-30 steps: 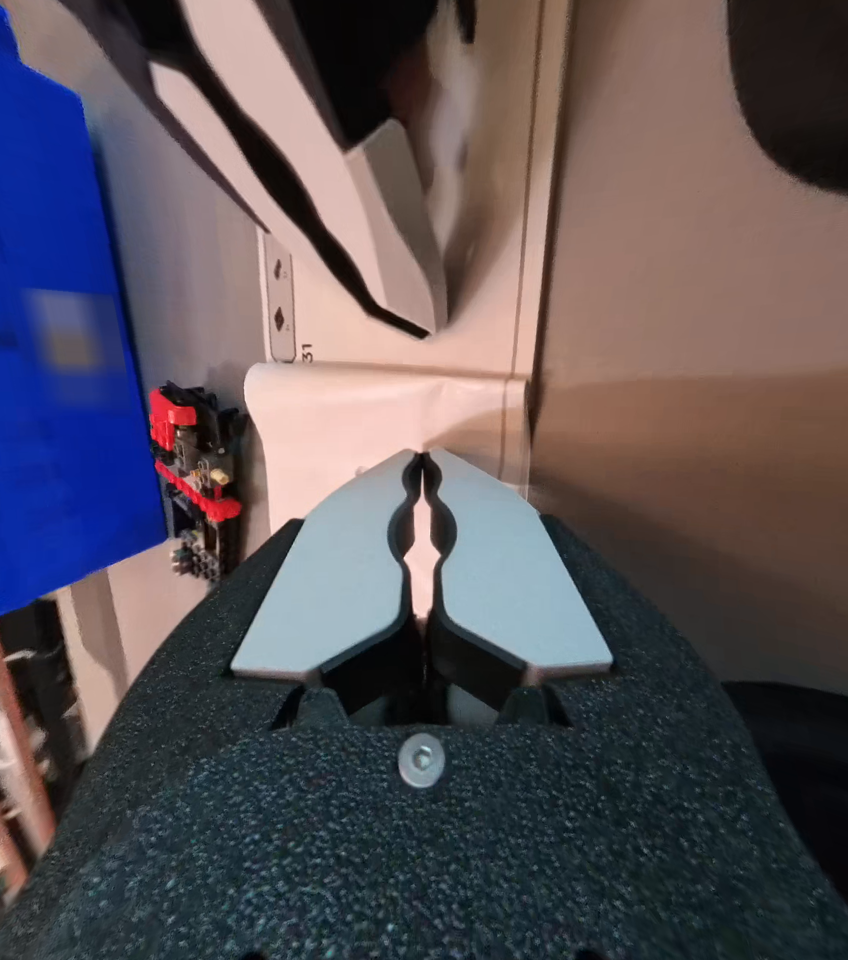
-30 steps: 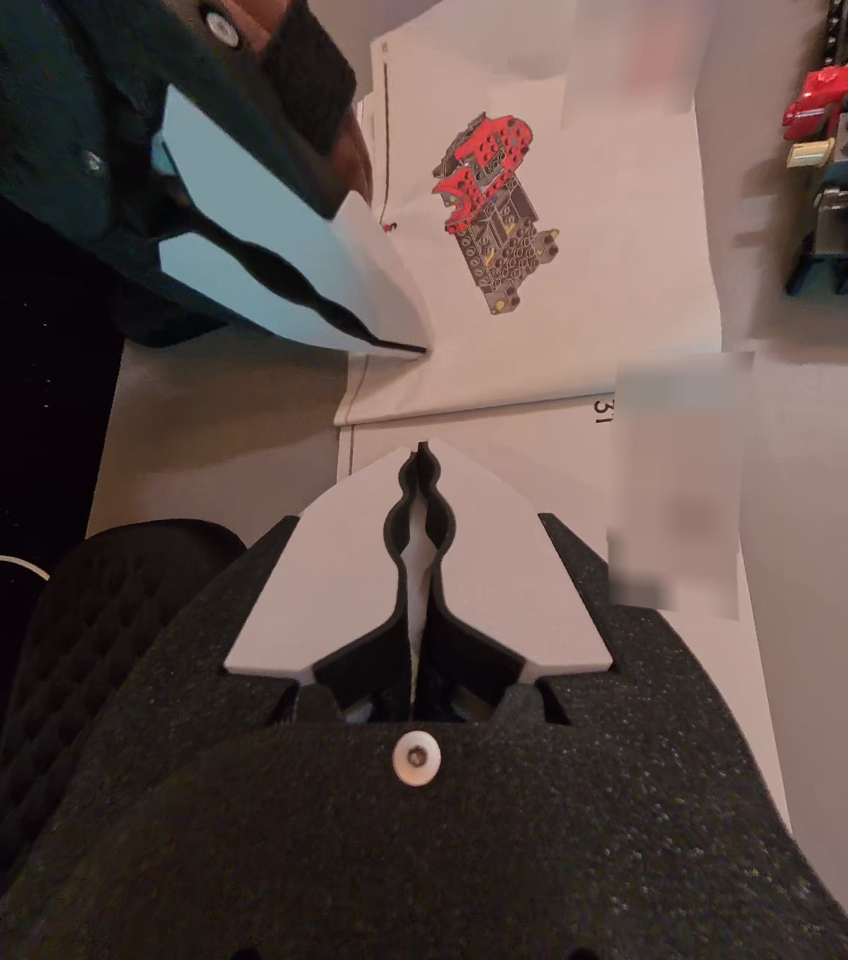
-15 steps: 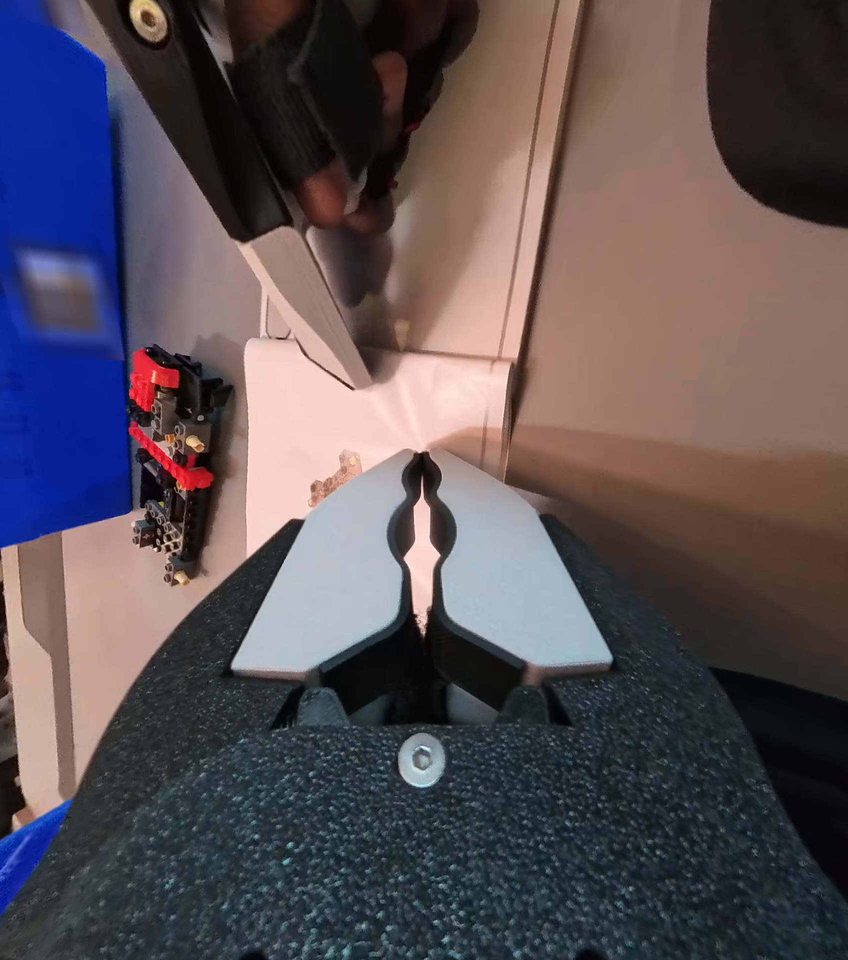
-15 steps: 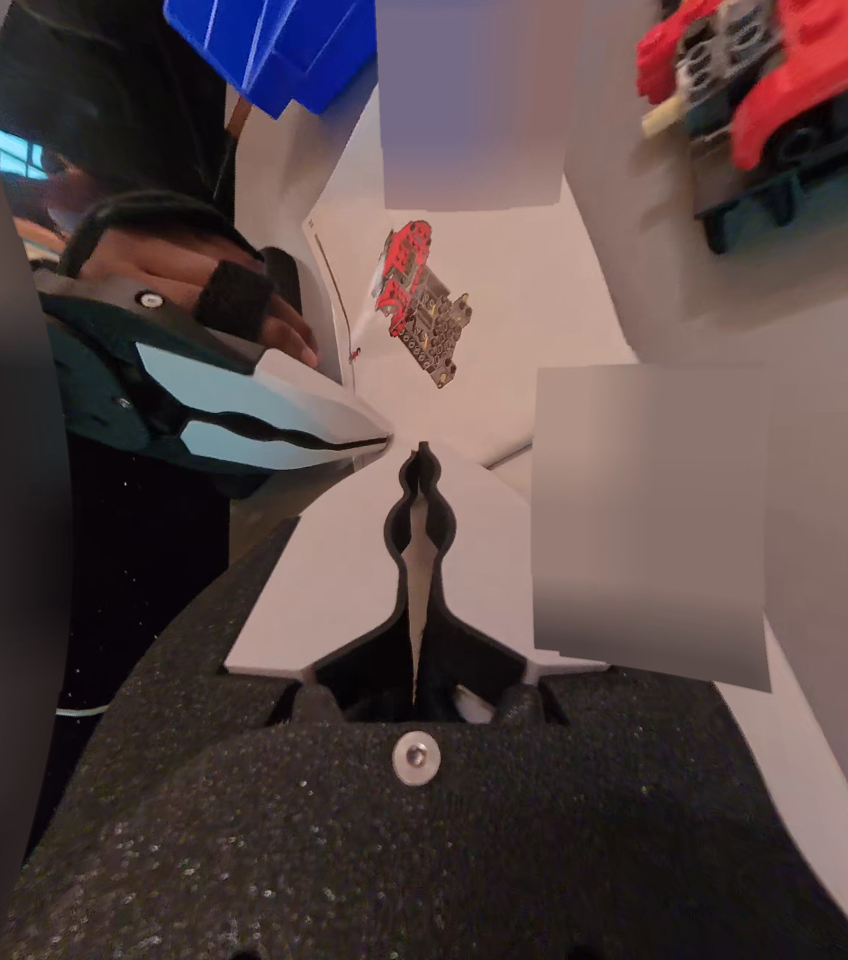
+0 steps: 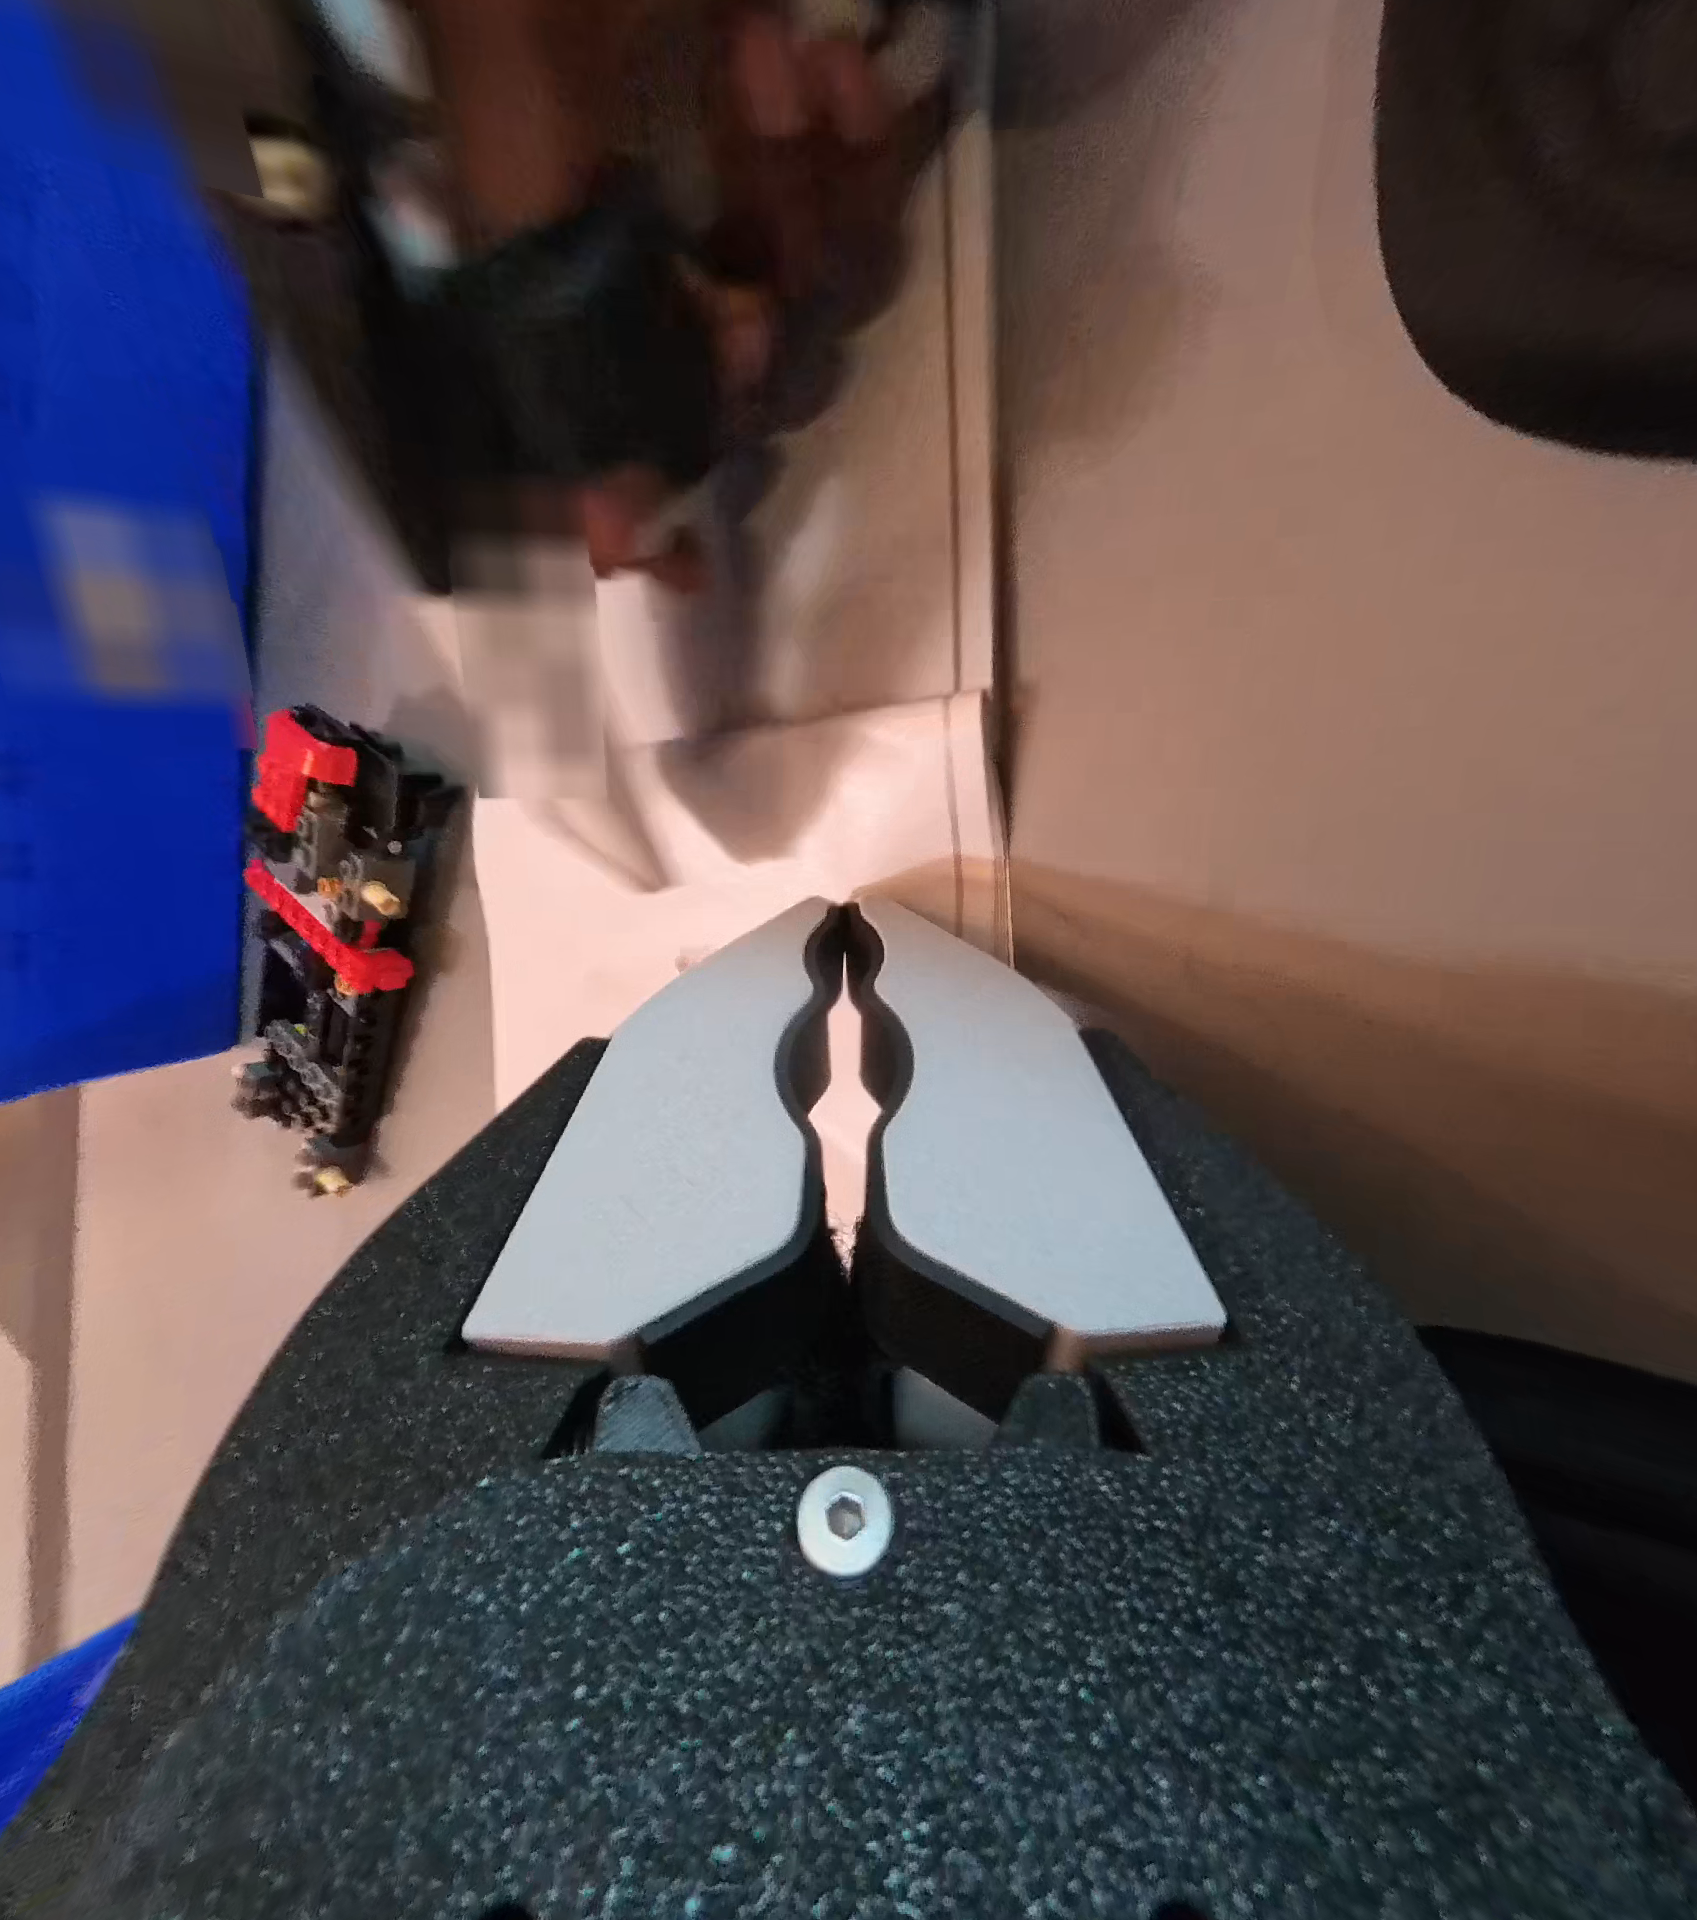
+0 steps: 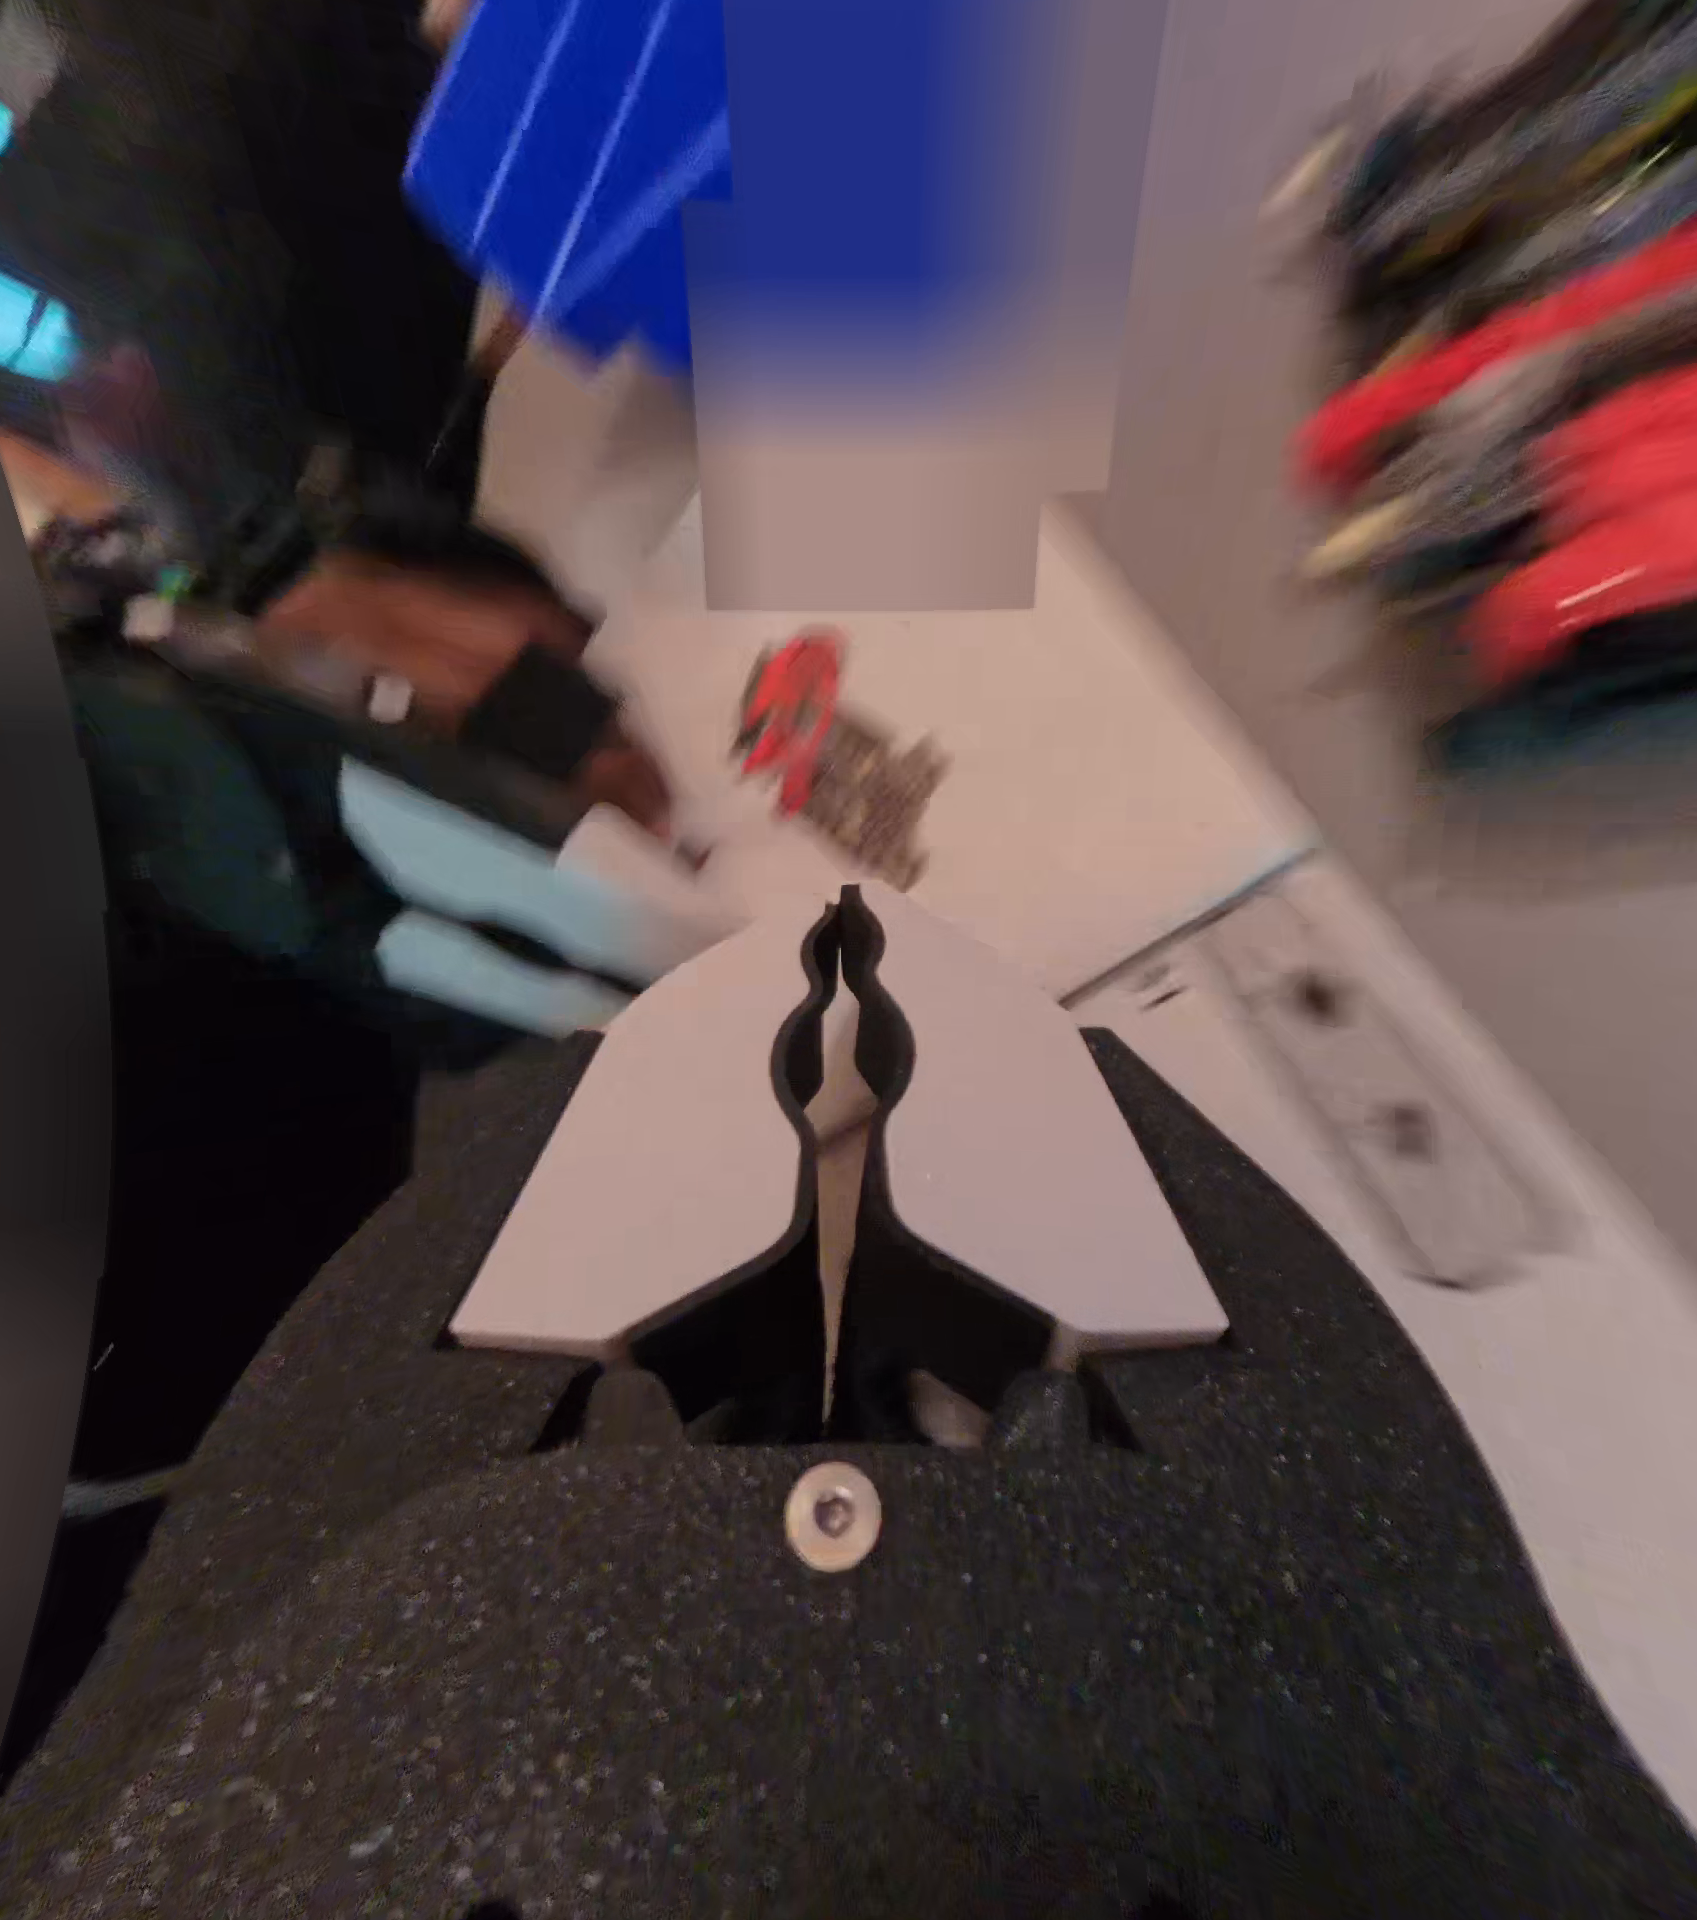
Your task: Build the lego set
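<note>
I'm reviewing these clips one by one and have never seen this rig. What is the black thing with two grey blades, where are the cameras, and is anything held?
There is no robot arm. A person holds a hand-held gripper in each hand, and a camera on each looks forward along its two grey fingers.

In the left wrist view the left hand-held gripper has its fingers closed together. Paper shows through the gap, but I cannot tell whether it is pinched. To the left, a partly built red and black lego model lies on the pale table beside a blue bin.

In the right wrist view the right hand-held gripper is closed on a thin sheet, seemingly a page of the instruction booklet, which lies open showing a picture of the model. This view is motion-blurred.
</note>
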`<state>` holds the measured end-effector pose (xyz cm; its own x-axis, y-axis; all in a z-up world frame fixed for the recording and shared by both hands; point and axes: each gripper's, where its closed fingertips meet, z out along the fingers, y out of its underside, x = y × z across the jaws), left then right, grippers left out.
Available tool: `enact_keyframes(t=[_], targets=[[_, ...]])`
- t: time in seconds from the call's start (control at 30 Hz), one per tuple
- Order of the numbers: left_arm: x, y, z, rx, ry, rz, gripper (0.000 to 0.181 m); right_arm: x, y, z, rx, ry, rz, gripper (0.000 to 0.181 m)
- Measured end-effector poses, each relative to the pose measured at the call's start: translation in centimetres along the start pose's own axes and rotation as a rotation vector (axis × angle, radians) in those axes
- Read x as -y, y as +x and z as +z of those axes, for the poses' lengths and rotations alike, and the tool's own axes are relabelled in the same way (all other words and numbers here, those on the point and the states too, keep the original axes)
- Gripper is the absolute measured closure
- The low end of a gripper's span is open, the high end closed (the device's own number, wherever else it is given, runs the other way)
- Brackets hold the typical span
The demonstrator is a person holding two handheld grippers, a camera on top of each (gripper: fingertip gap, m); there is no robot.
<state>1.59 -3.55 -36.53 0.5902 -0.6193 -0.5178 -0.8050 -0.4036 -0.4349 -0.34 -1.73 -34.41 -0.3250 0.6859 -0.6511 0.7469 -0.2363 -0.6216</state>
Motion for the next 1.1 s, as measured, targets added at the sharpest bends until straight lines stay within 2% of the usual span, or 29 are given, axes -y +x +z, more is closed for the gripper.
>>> enact_keyframes(t=[0.03, 0.1, 0.27, 0.33, 0.4, 0.6, 0.73, 0.93, 1.07, 1.1], targets=[[0.0, 0.0, 0.0, -0.014, 0.015, -0.044, 0.181, -2.0, -0.3, 0.7, 0.012, -0.110, 0.013, 0.181], [-0.6, -0.3, -0.2, -0.052, 0.050, -0.157, 0.181, -2.3, -0.5, 0.8, 0.001, -0.125, -0.016, 0.181], [-8.8, -4.6, -2.0, 0.072, -0.063, -0.488, 0.181, -2.4, -0.4, 0.7, -0.027, -0.120, -0.045, 0.181], [-10.7, -5.3, -2.7, 0.092, -0.074, -0.601, 0.181, -2.4, -0.4, 0.7, -0.037, -0.122, -0.055, 0.181], [-11.9, -5.7, -3.2, 0.137, -0.092, -0.641, 0.181, -2.6, -0.5, 0.5, -0.027, -0.117, -0.033, 0.181], [-11.2, -5.3, -3.1, 0.182, -0.097, -0.609, 0.181, -3.5, -0.6, 0.1, -0.118, -0.097, -0.087, 0.181], [-11.2, -5.2, -3.3, 0.162, -0.038, -0.648, 0.179, -3.7, -0.6, 0.1, -0.184, -0.089, -0.151, 0.181], [-12.4, -5.7, -6.5, 0.252, -0.026, -0.700, 0.174, -3.7, -0.5, 0.1, -0.204, -0.093, -0.179, 0.181], [-11.4, -4.8, -8.1, 0.286, 0.051, -0.684, 0.170, -3.7, -0.9, 0.2, -0.191, -0.111, -0.217, 0.181], [-10.9, -4.7, -8.4, 0.308, 0.080, -0.678, 0.168, -3.6, -1.2, 0.3, -0.180, -0.122, -0.236, 0.177]])
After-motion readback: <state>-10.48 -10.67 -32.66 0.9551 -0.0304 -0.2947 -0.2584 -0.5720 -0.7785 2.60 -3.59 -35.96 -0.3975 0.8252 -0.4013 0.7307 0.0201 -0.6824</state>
